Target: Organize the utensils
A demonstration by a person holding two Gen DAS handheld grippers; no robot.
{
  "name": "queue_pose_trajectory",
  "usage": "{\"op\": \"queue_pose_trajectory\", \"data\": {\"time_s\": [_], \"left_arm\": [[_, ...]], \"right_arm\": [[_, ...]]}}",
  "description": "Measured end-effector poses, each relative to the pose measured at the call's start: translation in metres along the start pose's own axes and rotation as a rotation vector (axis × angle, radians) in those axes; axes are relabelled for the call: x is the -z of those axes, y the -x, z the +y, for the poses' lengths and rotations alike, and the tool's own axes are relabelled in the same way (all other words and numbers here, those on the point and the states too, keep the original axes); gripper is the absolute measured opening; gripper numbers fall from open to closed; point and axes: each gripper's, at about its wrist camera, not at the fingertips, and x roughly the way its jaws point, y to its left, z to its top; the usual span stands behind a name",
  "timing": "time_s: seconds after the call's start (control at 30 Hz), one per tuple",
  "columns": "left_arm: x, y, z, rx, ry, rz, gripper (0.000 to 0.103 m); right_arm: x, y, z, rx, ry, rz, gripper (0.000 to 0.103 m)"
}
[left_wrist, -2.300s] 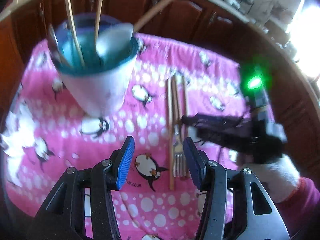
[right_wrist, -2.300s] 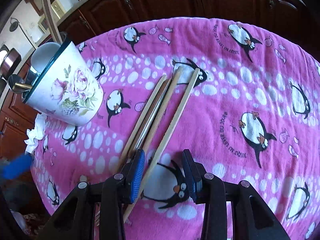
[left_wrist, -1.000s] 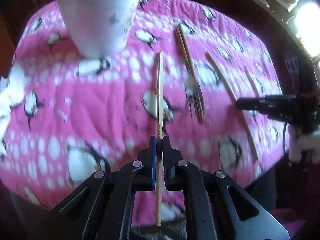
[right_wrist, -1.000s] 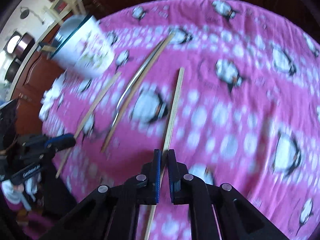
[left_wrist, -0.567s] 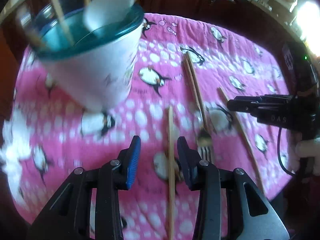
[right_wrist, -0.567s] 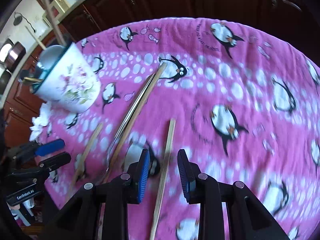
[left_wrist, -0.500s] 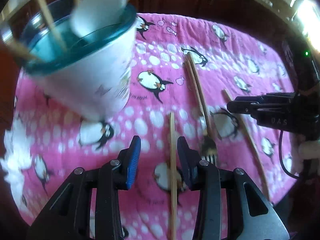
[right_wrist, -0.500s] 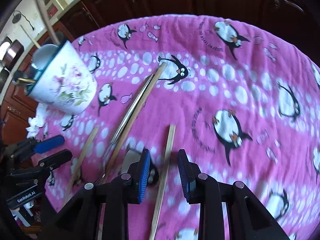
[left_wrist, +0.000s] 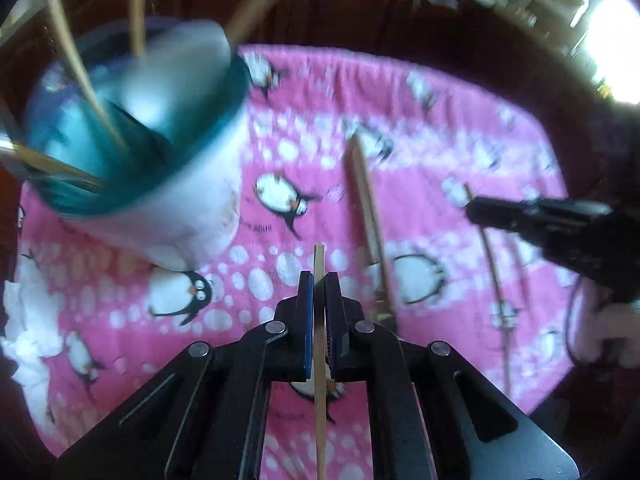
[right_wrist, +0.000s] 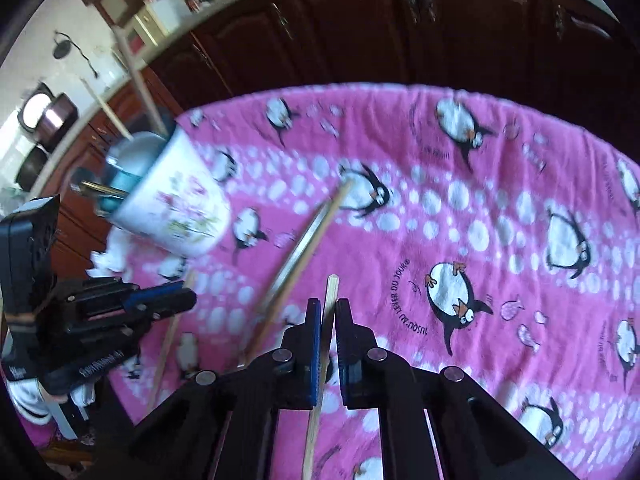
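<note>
My left gripper [left_wrist: 319,280] is shut on a wooden chopstick [left_wrist: 319,392] that runs back between its jaws. My right gripper [right_wrist: 327,306] is shut on a second wooden chopstick [right_wrist: 318,400]. A white floral mug with a teal rim [left_wrist: 136,152] stands at the far left and holds several chopsticks and a white spoon; it also shows in the right wrist view [right_wrist: 176,204]. A fork beside another chopstick [left_wrist: 370,216] lies on the pink penguin cloth [left_wrist: 460,168] between the grippers, and also shows in the right wrist view [right_wrist: 304,240].
Crumpled white tissue [left_wrist: 28,320] lies at the cloth's left edge. Dark wooden cabinets [right_wrist: 400,24] stand behind the table. The right gripper shows at the right of the left wrist view [left_wrist: 560,224], the left gripper at the left of the right wrist view [right_wrist: 120,308].
Both grippers were open around their chopsticks half a second ago; now each has shut on its chopstick. The mug looks closer in the left wrist view.
</note>
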Motion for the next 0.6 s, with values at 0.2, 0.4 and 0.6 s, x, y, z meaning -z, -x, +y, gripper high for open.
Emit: {"op": "queue_pose_trajectory", "data": {"time_s": [0.2, 0.4, 0.6], "left_arm": [[0.001, 0.082, 0.011, 0.052, 0.034, -0.141, 0.004], [0.005, 0.143, 0.023, 0.084, 0.077, -0.25, 0.004], [-0.011, 0.198, 0.031, 0.085, 0.104, -0.389, 0.004]], "right_arm": [[0.0, 0.063, 0.019, -0.068, 0.04, -0.112, 0.006], [0.006, 0.12, 0.045, -0.088, 0.088, -0.213, 0.006], [-0.009, 0.158, 0.072, -0.125, 0.131, -0.303, 0.005]]}}
